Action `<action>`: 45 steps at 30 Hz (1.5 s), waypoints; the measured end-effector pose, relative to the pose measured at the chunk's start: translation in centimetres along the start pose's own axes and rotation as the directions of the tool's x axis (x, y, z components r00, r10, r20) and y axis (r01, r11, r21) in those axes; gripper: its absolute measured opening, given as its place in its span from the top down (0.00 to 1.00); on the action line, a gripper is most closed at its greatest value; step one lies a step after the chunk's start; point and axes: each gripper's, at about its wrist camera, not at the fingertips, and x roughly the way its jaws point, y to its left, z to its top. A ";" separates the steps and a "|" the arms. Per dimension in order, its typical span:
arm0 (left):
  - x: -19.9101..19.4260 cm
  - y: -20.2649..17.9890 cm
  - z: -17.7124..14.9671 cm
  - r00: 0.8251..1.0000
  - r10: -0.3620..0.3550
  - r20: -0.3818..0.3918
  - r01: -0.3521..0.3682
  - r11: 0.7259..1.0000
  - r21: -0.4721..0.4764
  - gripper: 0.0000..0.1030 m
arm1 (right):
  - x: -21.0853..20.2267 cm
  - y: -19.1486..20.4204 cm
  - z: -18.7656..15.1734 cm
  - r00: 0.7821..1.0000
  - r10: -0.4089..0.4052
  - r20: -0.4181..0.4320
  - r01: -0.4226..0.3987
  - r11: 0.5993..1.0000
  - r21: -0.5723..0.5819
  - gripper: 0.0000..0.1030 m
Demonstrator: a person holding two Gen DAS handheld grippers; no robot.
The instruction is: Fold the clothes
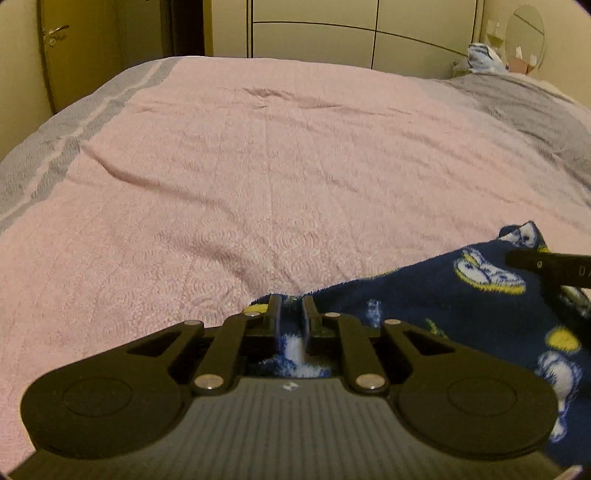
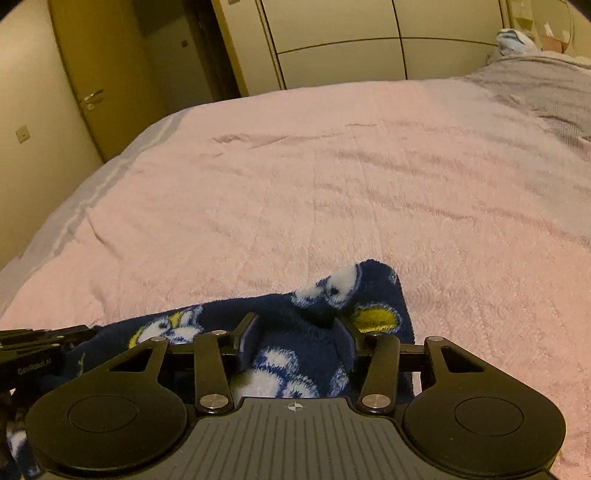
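Lying bunched at the near edge of the pink quilted bedspread (image 1: 280,177), the navy fleece garment with white and yellow cartoon prints (image 1: 436,306) shows no flat fold, so the folding looks unfinished. The left gripper (image 1: 292,314) is pinched narrow on its edge at 6 o'clock; the right gripper (image 2: 297,341), toward 3 o'clock, stands wide with fleece between its fingers.

A home bedroom is showing here. A wide bed (image 1: 258,166) under a pink spread (image 2: 369,184) with grey borders is filling both views. Cream wardrobe doors (image 1: 314,33) are lining the far wall, a yellow door (image 2: 85,74) with a metal handle is standing at the left, and a round mirror (image 1: 524,33) is sitting beyond the bed's right corner.
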 end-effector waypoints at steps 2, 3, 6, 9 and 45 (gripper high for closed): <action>-2.1 0.4 0.0 1.000 -0.016 0.027 0.016 0.999 -0.030 0.89 | -1.6 0.0 0.0 0.999 0.004 0.034 -0.004 1.000 -0.006 0.54; -3.5 0.6 -0.1 0.999 -0.026 0.048 0.028 0.999 -0.044 0.89 | -2.8 0.0 0.0 0.998 0.003 0.056 -0.003 1.000 -0.003 0.54; -7.9 1.3 -1.0 0.993 -0.046 0.106 0.054 0.995 -0.079 0.89 | -7.6 -0.4 -0.8 0.993 0.005 0.116 -0.009 1.000 0.028 0.54; -12.0 1.4 -3.4 0.990 -0.036 0.140 0.049 0.995 -0.092 0.89 | -12.3 -0.7 -3.3 0.990 0.017 0.140 -0.026 0.997 0.067 0.54; -24.9 6.0 5.5 0.955 -0.133 -0.264 0.131 0.991 -0.026 0.68 | -25.4 11.1 -0.2 0.932 -0.236 -0.277 0.321 0.891 0.322 0.53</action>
